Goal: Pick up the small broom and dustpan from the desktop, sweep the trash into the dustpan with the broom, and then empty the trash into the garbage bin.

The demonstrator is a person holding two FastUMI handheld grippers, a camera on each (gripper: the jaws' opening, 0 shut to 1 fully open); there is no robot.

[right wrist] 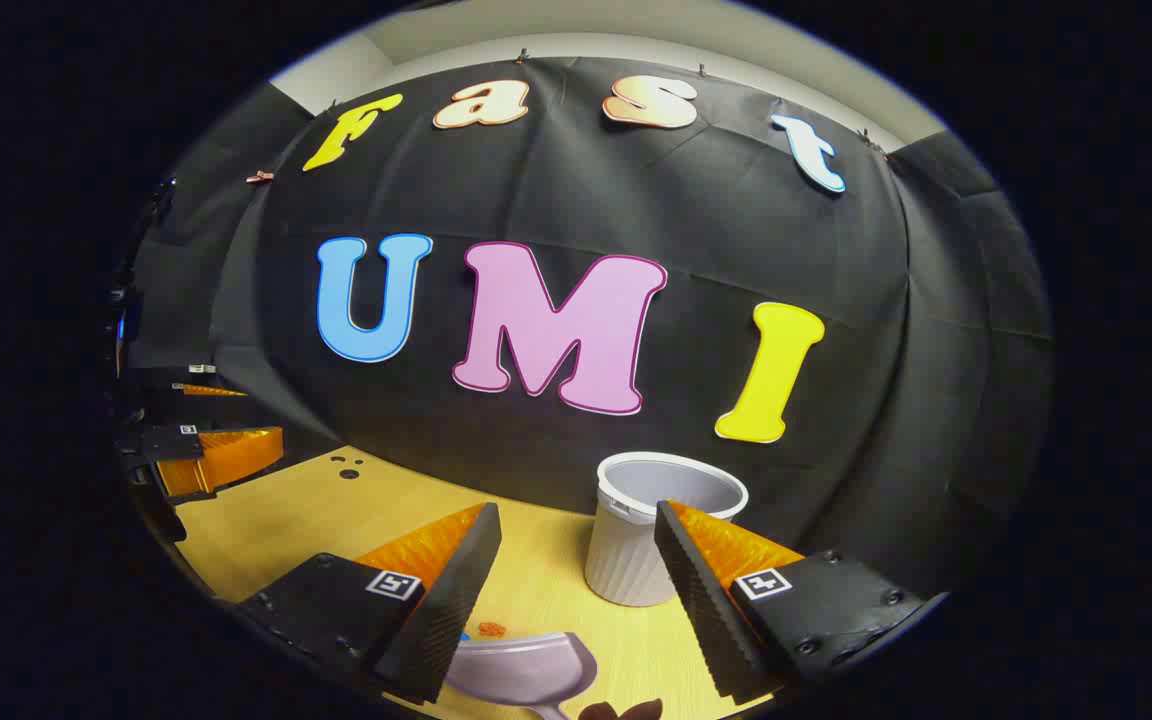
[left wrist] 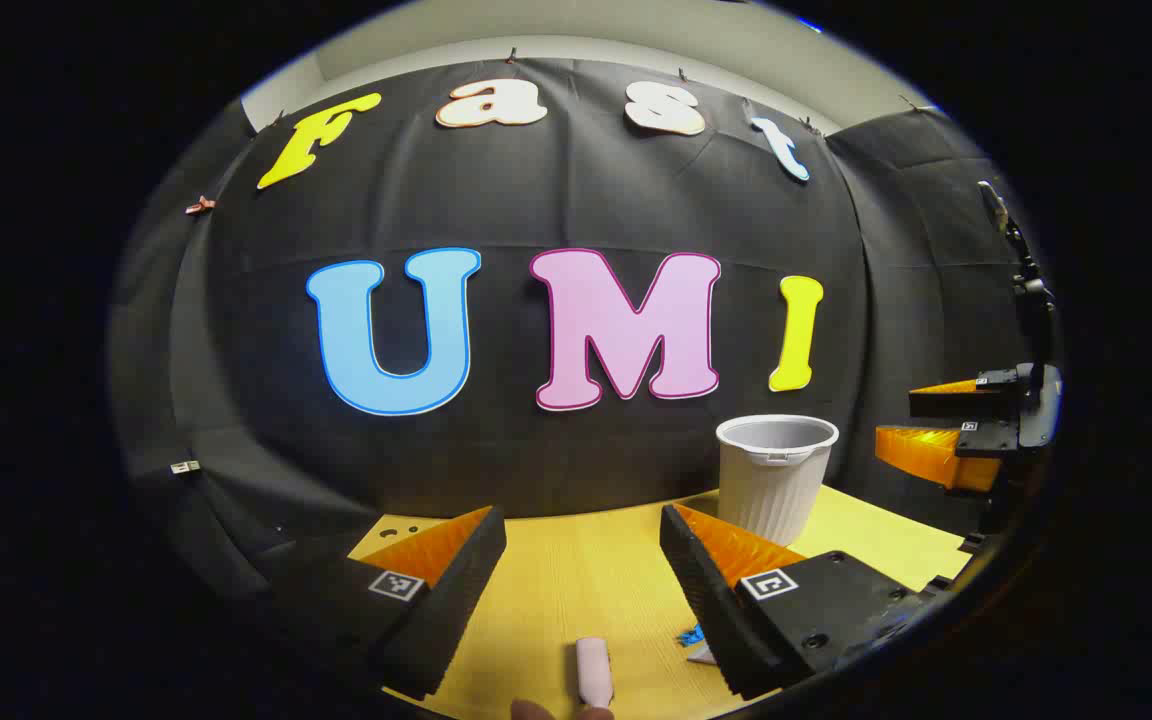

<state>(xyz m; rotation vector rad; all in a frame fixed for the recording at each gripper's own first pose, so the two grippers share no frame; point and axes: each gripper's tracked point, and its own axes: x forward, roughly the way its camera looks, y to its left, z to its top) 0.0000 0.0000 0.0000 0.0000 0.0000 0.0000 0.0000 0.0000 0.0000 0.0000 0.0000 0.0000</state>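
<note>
Left gripper (left wrist: pixel 583 560): jaws wide, empty; pale broom handle (left wrist: pixel 593 670) at bottom centre. Right gripper (right wrist: pixel 576 560): jaws wide, empty; dustpan (right wrist: pixel 526 668) bottom centre, garbage bin (right wrist: pixel 651 535) centre right on desktop (right wrist: pixel 316 515).

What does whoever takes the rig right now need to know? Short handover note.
Left claw: open, holding nothing, above the desktop, a pale handle end below it.
Right claw: open, holding nothing, over the dustpan.
Garbage bin: upright at the back of the desk.
Small scraps lie by the pan.
Done: nothing gripped yet.
Left: grasp both tools, sweep, empty into bin.
</note>
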